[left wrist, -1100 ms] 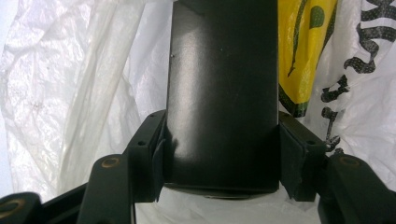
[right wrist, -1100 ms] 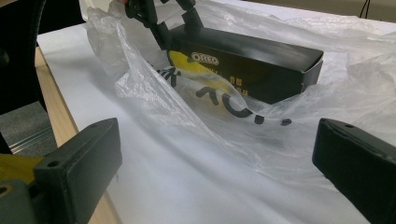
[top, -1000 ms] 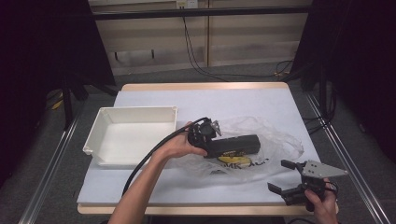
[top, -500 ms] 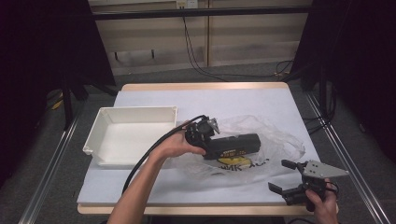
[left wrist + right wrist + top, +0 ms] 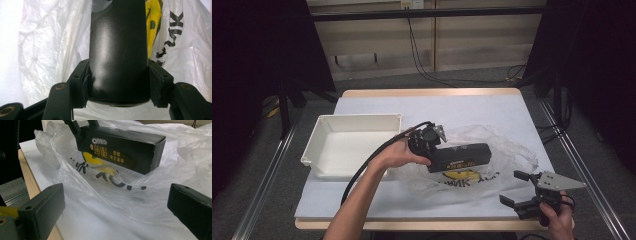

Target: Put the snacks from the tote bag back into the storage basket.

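A black Oreo box [image 5: 464, 156] hangs just above a crumpled clear plastic bag [image 5: 507, 150] with yellow and black print in the middle of the table. My left gripper [image 5: 438, 156] is shut on the box's left end, its pads [image 5: 155, 80] pressing both sides of the box [image 5: 117, 55]. In the right gripper view the box [image 5: 125, 147] hovers tilted over the bag [image 5: 105, 195]. My right gripper [image 5: 513, 188] rests near the table's front right edge, open, with nothing between its fingers [image 5: 42, 207].
A white rectangular tray [image 5: 357, 118] stands on the left of the table, beside the left forearm. The table [image 5: 462, 107] carries a pale cloth. The left gripper's black cable [image 5: 372, 160] trails along the forearm. Dark curtains flank both sides.
My left gripper has risen slightly with the box in its jaws. The right gripper has stayed in place.
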